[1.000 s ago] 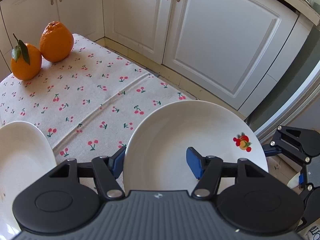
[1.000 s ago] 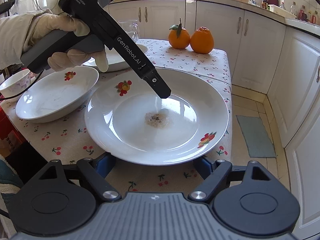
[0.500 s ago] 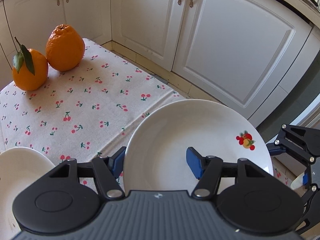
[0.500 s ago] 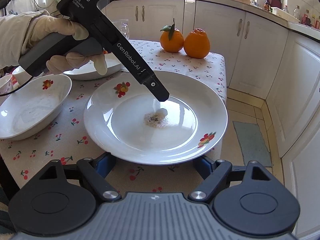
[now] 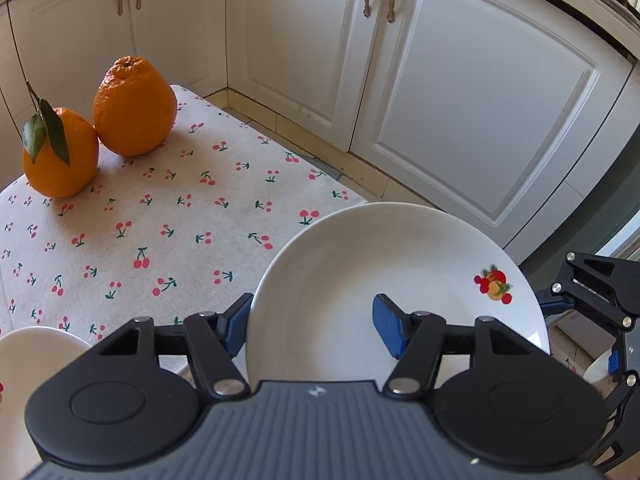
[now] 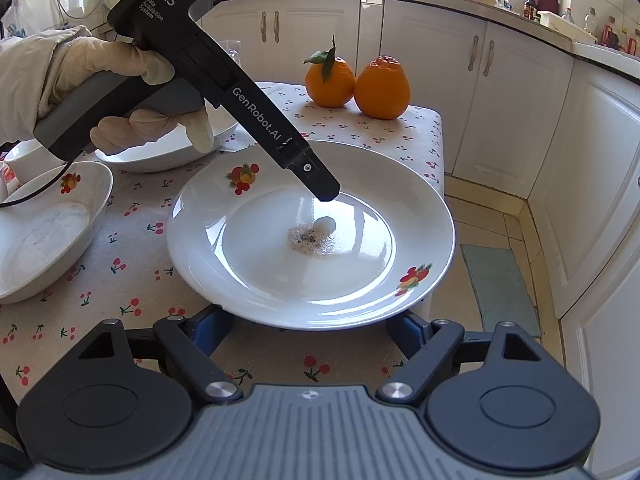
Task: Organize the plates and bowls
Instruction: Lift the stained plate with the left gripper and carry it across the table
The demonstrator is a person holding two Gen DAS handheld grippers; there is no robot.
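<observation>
Gloved hand (image 6: 100,92) angles the left hand-held gripper (image 5: 316,326) down, fingers spread astride the plate (image 6: 360,280) rim.

Both grippers spread wide, the left one gripped by a gloved hand

The left gripper (image 5: 312,326) has its two blue-padded fingers (image 5: 390,330) spread apart, one lower than the other, so the tool is rolled to one side. From the right wrist view its long black body slants downward from upper left, held round the grey handle by a left hand (image 6: 116,92) in a cream glove, forefinger pointing down. The right gripper (image 6: 310,330) sits level and low, its jaws parted wide, blue pads just showing.
</observation>
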